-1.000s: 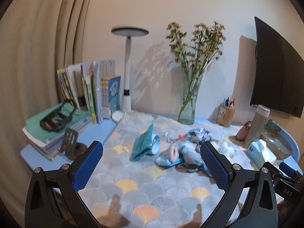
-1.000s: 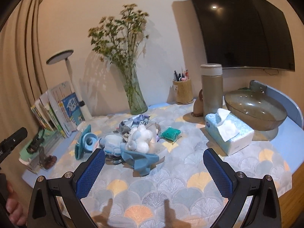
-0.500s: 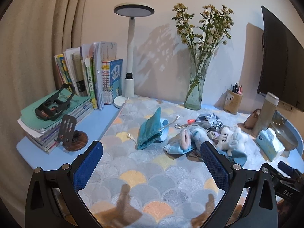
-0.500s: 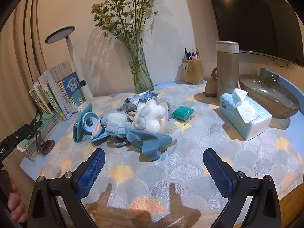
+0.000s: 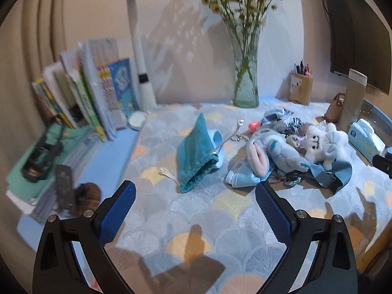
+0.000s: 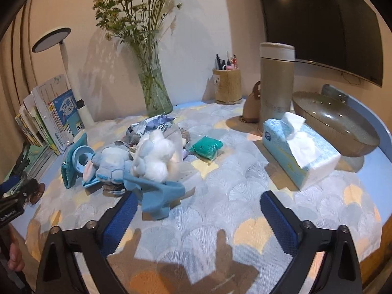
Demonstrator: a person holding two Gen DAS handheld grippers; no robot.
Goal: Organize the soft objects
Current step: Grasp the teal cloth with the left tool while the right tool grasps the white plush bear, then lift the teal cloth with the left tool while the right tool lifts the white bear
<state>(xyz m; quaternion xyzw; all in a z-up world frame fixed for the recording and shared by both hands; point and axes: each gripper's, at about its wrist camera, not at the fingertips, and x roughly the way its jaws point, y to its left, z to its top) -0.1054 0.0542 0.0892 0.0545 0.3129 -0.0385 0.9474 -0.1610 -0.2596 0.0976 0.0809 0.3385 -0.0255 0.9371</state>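
With both tongs wide & empty, left gripper (image 5: pixel 194 202) best straddles teal velvet drawstring pouch (image 5: pixel 194 158) mid-body; right gripper (image 6: pixel 196 212) takes white fluffy plush toy (image 6: pixel 154 156) w/o snagging cloth.

left wrist: we look low over the tablecloth (image 5: pixel 196 220) from behind our spread fingers (image 5: pixel 117 205), facing the wall, teal pouch (image 5: pixel 193 156) just ahead | right wrist: same low angle, tissue box (image 6: pixel 299 152) beyond the right finger | shared: toy pile (image 5: pixel 289 152) (seen from opposite flanks) and vase (image 6: pixel 154 90)
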